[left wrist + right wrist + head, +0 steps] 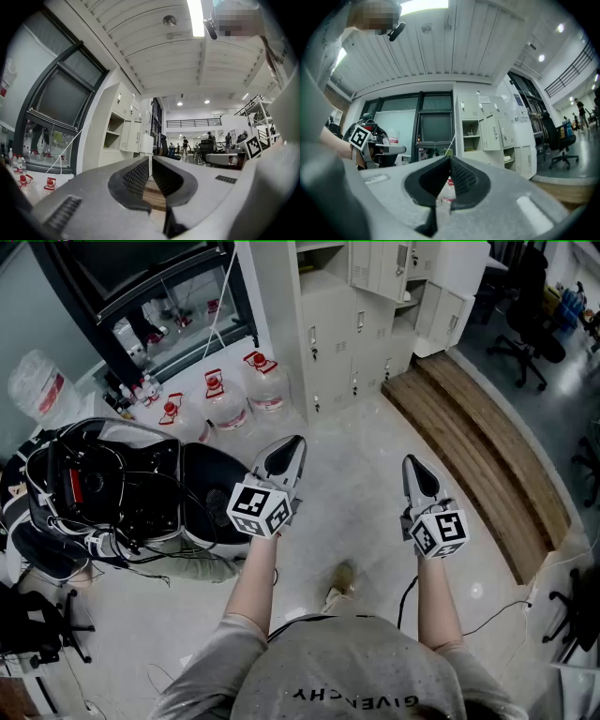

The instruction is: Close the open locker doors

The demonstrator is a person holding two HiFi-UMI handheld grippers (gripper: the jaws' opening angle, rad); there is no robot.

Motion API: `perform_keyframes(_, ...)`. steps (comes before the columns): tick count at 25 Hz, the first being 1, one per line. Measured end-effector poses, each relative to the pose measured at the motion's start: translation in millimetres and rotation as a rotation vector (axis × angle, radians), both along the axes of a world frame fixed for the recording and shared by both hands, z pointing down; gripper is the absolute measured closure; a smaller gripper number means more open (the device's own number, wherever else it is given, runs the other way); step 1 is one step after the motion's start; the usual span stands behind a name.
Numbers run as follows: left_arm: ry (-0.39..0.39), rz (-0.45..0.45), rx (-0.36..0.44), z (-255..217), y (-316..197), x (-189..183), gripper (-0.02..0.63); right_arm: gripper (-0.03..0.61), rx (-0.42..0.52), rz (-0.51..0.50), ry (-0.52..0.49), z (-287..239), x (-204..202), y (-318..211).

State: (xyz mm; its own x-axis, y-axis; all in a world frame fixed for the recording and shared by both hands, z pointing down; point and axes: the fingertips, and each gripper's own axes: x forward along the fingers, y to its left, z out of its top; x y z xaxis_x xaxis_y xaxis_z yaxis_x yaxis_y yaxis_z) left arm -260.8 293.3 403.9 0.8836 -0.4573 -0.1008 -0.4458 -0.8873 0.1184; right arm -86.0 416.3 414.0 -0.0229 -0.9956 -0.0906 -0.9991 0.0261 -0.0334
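A bank of pale lockers (342, 329) stands ahead of me, past the grippers. One upper door (380, 263) hangs open, and a lower door (442, 317) at the right end is swung out. In the left gripper view the lockers (125, 136) lie left of the jaws and show an open compartment (112, 133). The right gripper view has the lockers (490, 136) right of the jaws. My left gripper (286, 454) (150, 161) is shut and empty. My right gripper (417, 467) (450, 161) is also shut on nothing. Both are held level, well short of the lockers.
Large water bottles (264, 381) stand on the floor left of the lockers. A wooden step (478, 446) runs along the right. Black equipment with cables (103, 493) sits at my left. An office chair (530, 324) stands at the far right, and people stand far off.
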Motion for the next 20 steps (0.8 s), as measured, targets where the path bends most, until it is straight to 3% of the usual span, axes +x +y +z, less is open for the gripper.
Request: perform_keyframes(20, 0.008, 0.003, -0.026, 21.6, -88.2, 93.4, 0.595, 0.577, 0.010, 0.008, -0.040, 19.7, 92.1, -78.6)
